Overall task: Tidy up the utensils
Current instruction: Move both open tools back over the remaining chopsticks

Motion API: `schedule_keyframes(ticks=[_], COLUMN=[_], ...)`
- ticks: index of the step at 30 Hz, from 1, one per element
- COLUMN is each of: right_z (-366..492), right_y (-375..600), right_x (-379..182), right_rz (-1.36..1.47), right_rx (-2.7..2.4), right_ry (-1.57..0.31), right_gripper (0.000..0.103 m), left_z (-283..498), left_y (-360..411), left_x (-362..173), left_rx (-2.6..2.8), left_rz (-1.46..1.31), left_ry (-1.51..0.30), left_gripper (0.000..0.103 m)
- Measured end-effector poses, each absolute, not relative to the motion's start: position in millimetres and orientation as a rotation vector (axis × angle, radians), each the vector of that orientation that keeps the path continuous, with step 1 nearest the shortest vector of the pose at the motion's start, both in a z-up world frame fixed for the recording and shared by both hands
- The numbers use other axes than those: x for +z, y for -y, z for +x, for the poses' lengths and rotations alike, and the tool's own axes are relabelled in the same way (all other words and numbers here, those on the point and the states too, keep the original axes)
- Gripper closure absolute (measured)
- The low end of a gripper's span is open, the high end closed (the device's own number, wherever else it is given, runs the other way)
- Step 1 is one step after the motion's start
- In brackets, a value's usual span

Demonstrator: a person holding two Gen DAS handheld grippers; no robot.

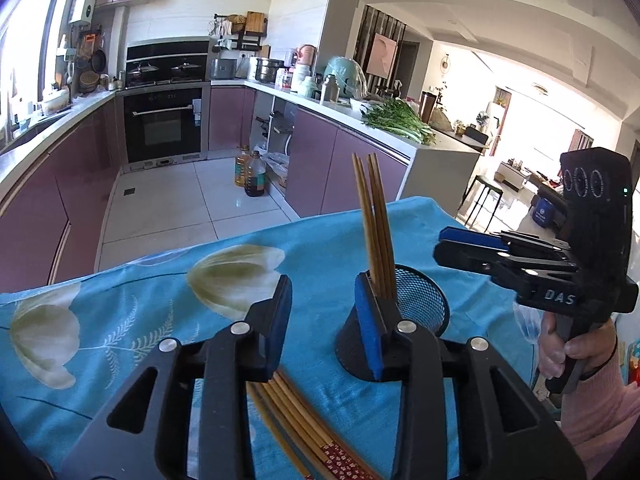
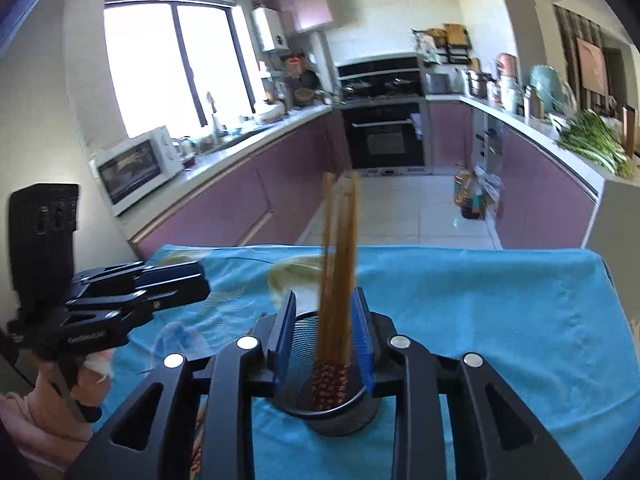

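Standing chopsticks [image 2: 338, 264] lean in mesh cup [image 2: 340, 416], both tools open

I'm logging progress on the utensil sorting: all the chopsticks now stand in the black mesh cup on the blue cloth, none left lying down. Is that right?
Not quite. Some chopsticks do stand in the black mesh cup on the blue cloth, but a loose bundle lies flat on the cloth below the left gripper. The left wrist view shows it.
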State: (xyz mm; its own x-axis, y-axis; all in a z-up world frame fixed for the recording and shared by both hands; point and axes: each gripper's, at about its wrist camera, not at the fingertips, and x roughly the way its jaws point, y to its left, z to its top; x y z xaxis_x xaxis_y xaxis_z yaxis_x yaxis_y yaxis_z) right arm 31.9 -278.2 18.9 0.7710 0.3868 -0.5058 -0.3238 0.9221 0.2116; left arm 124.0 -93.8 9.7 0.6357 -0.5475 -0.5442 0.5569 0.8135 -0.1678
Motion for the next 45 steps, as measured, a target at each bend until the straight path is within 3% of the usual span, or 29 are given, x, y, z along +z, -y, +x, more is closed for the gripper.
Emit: schedule_keyframes(ticks=[5, 20, 45], right_z=[12.0, 34.3, 46.1], right_y=[246.1, 199.2, 179.3], right_x=[11.5, -82.7, -100.3], right_rz=[0.080, 0.117, 0.042], right_rx=[0.522, 0.545, 0.461], right_ry=[-0.599, -0.897, -0.940], right_gripper=[0.072, 0.073, 0.073], left_z=[110.5, 109.0, 115.2], left_y=[66.4, 56.1, 65.5], left_x=[-7.3, -93.3, -116.5], left_rx=[-0.576, -0.534, -0.499], left_rz=[0.031, 0.061, 0.123], left_ry=[-0.651, -0.890, -0.955], left_gripper=[0.068, 0.068, 0.071])
